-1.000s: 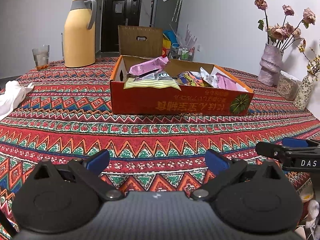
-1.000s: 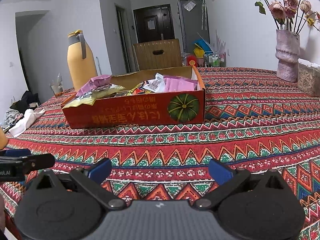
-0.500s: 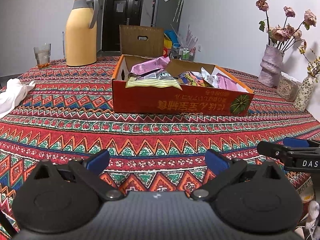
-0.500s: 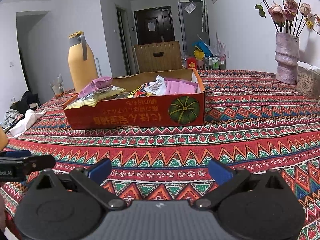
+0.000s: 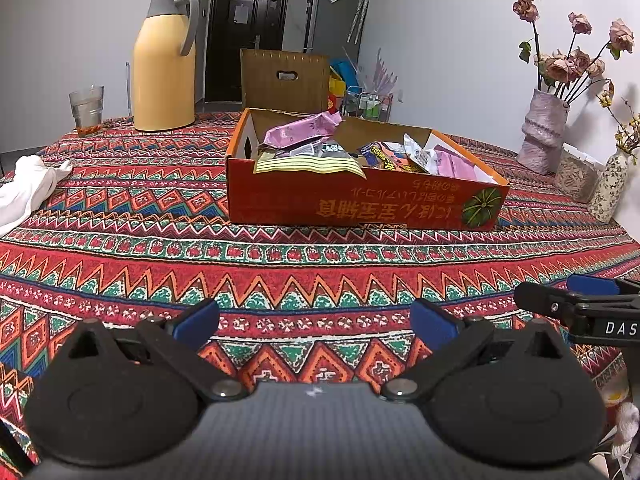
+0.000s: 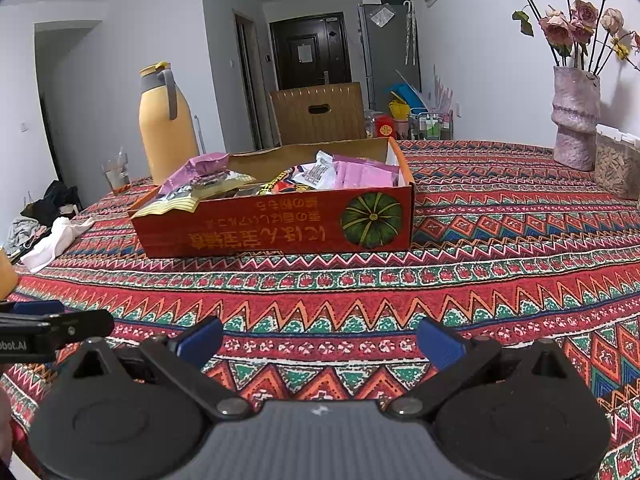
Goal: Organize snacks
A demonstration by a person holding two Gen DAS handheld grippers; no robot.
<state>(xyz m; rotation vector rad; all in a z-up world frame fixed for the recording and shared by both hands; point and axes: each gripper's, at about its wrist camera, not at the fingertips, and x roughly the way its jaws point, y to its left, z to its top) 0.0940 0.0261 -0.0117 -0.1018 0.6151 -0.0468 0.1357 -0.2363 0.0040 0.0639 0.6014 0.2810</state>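
A red cardboard box (image 5: pixel 360 204) with a pumpkin picture stands mid-table and holds several snack packets: a pink packet (image 5: pixel 300 134) on top at the left, a yellow-striped bag (image 5: pixel 308 166) at the front, pink wrappers (image 5: pixel 456 164) at the right. The box also shows in the right wrist view (image 6: pixel 276 228). My left gripper (image 5: pixel 314 322) is open and empty, low over the tablecloth well short of the box. My right gripper (image 6: pixel 320 338) is open and empty, likewise short of the box. Each gripper's tip shows at the edge of the other's view.
A yellow thermos jug (image 5: pixel 164 64) and a glass (image 5: pixel 86 110) stand at the back left. A white cloth (image 5: pixel 28 188) lies at the left. A vase of dried flowers (image 5: pixel 546 132), a small vase (image 5: pixel 610 186) and a container (image 6: pixel 618 168) stand at the right. A chair back (image 5: pixel 284 80) is behind the table.
Both grippers have risen or tilted slightly, so the box and table sit a little lower in view. Both stay open and empty.
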